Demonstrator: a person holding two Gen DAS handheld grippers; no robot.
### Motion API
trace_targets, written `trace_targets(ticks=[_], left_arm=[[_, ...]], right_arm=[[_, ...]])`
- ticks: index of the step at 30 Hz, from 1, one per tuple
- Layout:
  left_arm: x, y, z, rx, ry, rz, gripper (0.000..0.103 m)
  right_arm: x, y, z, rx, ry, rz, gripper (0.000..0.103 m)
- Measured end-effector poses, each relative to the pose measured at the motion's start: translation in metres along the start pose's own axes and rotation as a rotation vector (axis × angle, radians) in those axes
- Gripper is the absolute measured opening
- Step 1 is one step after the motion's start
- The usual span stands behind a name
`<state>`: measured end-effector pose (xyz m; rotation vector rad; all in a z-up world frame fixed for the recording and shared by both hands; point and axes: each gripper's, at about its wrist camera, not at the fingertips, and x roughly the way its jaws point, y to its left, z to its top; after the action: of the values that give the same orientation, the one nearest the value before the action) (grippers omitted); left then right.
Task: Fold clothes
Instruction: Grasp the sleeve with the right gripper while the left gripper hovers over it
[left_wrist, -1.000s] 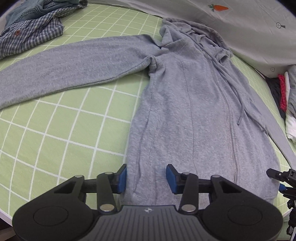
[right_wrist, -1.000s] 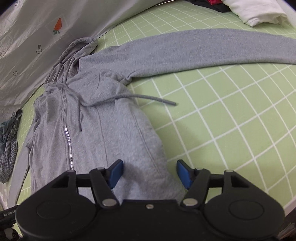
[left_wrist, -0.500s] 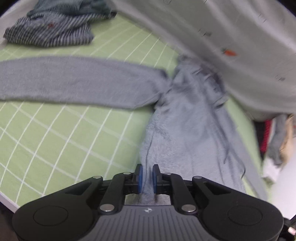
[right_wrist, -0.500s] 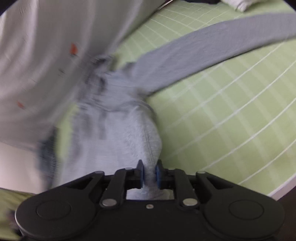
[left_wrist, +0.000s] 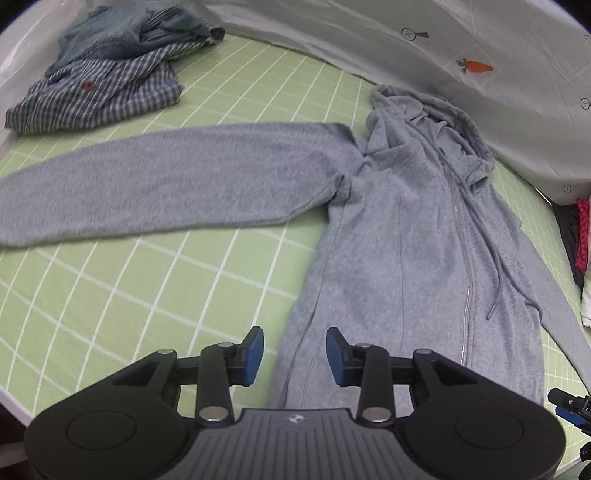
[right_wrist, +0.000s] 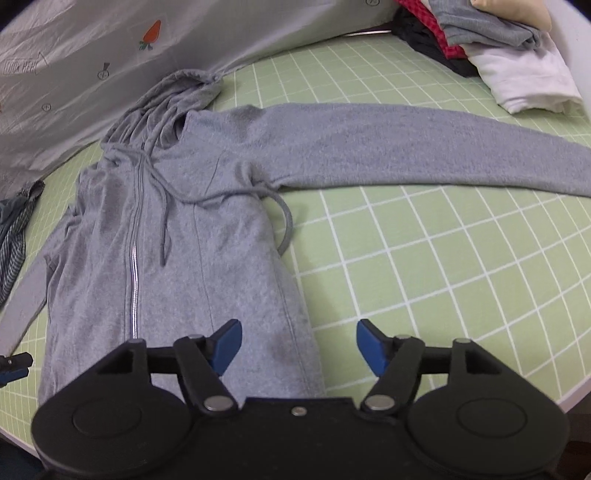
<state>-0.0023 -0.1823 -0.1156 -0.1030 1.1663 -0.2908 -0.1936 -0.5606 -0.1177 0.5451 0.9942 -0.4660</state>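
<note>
A grey zip hoodie (left_wrist: 406, 236) (right_wrist: 177, 229) lies face up on the green checked sheet (left_wrist: 110, 288), sleeves spread out to both sides and hood towards the far edge. My left gripper (left_wrist: 294, 354) hovers over the hoodie's lower left side edge. Its jaws are opening and its blue pads do not press the cloth below them. My right gripper (right_wrist: 299, 345) hangs above the lower right side edge. Its jaws are opening too, with nothing held. The hem itself is hidden under both gripper bodies.
A striped shirt and bluish clothes (left_wrist: 99, 85) are piled at the far left. Folded garments (right_wrist: 517, 70) are stacked at the far right. A grey patterned cover (left_wrist: 461, 74) runs along the back. The bed's front edge is close below both grippers.
Half a second ago both grippers were pinched on the hoodie's lower edges and the views were blurred. Both have let go and opened, and the hoodie lies flat, its drawstring curled differently.
</note>
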Motion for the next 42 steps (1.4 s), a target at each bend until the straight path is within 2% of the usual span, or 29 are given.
trace_targets(ticks=[9,12,14,18,20,23,26,28,32,34,36,37,38,39,40,41,42], left_arm=[[0.027,0.000,0.068,0.063,-0.067,0.085,0.041],[0.046,0.005,0.094,0.038,-0.069,0.116,0.053],[0.062,0.011,0.111,0.016,-0.066,0.139,0.054],[0.088,0.021,0.138,-0.032,-0.059,0.177,0.064],[0.099,0.027,0.150,-0.060,-0.063,0.203,0.065],[0.112,0.034,0.161,-0.086,-0.077,0.243,0.068],[0.116,0.037,0.166,-0.082,-0.085,0.250,0.075],[0.119,0.038,0.167,-0.082,-0.088,0.256,0.083],[0.122,0.034,0.164,-0.054,-0.089,0.282,0.088],[0.125,0.032,0.162,-0.052,-0.085,0.299,0.094],[0.125,0.034,0.162,-0.072,-0.083,0.307,0.096],[0.125,0.034,0.162,-0.078,-0.081,0.310,0.097],[0.125,0.034,0.162,-0.081,-0.079,0.312,0.098],[0.126,0.034,0.163,-0.084,-0.078,0.314,0.099],[0.126,0.035,0.163,-0.086,-0.078,0.315,0.100],[0.127,0.035,0.163,-0.088,-0.079,0.318,0.101],[0.127,0.035,0.162,-0.088,-0.082,0.320,0.101]], right_arm=[[0.020,0.001,0.043,0.059,-0.056,-0.023,0.076],[0.035,0.007,0.065,0.034,-0.091,-0.062,0.081],[0.049,0.009,0.084,0.018,-0.109,-0.103,0.082],[0.080,-0.001,0.123,0.092,-0.133,-0.149,0.082],[0.096,-0.007,0.141,0.124,-0.143,-0.179,0.082],[0.116,-0.015,0.163,0.151,-0.176,-0.238,0.082],[0.128,-0.026,0.176,0.136,-0.193,-0.224,0.082],[0.134,-0.033,0.179,0.138,-0.182,-0.225,0.083],[0.143,-0.040,0.176,0.132,-0.176,-0.282,0.091],[0.142,-0.039,0.171,0.104,-0.196,-0.279,0.091],[0.142,-0.037,0.166,0.065,-0.225,-0.279,0.083],[0.140,-0.037,0.164,0.051,-0.237,-0.274,0.073],[0.138,-0.037,0.163,0.038,-0.249,-0.267,0.054],[0.136,-0.039,0.164,0.041,-0.254,-0.264,0.042],[0.133,-0.041,0.164,0.044,-0.258,-0.261,0.021],[0.132,-0.045,0.165,0.057,-0.261,-0.259,0.011],[0.131,-0.050,0.164,0.063,-0.264,-0.250,0.008]])
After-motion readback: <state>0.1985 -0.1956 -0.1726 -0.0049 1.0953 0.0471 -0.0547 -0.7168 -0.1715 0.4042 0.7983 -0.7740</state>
